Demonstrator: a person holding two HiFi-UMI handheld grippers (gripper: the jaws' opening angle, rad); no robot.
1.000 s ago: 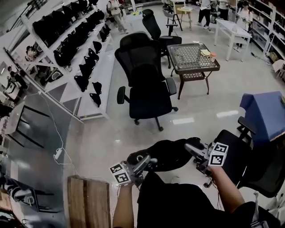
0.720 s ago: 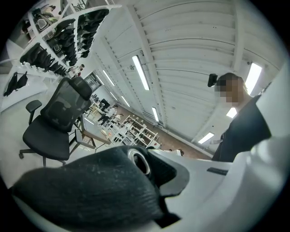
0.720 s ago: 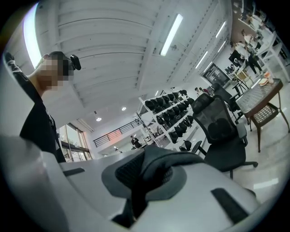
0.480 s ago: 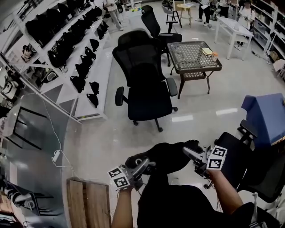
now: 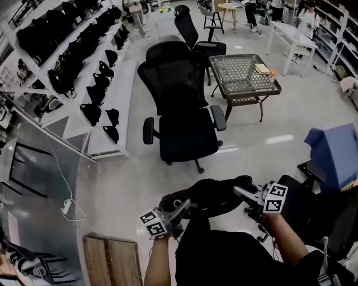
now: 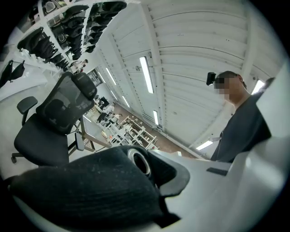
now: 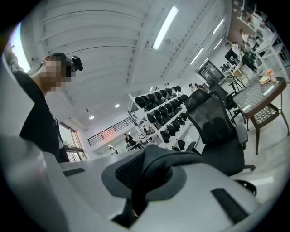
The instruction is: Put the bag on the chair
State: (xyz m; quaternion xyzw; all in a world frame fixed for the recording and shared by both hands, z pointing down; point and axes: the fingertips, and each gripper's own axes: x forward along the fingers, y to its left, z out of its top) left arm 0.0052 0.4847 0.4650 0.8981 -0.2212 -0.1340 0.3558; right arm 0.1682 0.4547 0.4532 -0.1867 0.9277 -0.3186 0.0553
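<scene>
Right up close, the person's L gripper (image 5: 183, 205) is clamped tight on one end of a soft black fabric bag (image 5: 214, 194). In the left gripper view its grey jaws pinch dark cloth just beside a round metal eyelet (image 6: 138, 161). The R gripper (image 5: 241, 194) is likewise pinched onto the bag's other end, w/ a fold of black fabric and mesh squeezed betw. its jaws. So the bag hangs in the air betw. the two grippers, in front of the person's dark-clothed body, not on the chair.

Low left, a brown wooden crate (image 5: 109, 258) stands on the glossy grey floor (image 5: 134, 179). At right, near the R gripper, sits a black chair (image 5: 299, 204), and beyond it a blue cloth-covered shape (image 5: 335, 148).

Further out, centre, a black mesh-backed office chair on castors (image 5: 179, 106) stands well apart from the bag. Just right of it is a dark wire-top table (image 5: 243, 72) w/ small items on it. To the left, white shelving (image 5: 126, 78) carries rows of small black bags (image 5: 92, 92).

Farthest back are a second black office chair (image 5: 190, 31), a white table (image 5: 291, 34) and a few people (image 5: 136, 11) standing.
</scene>
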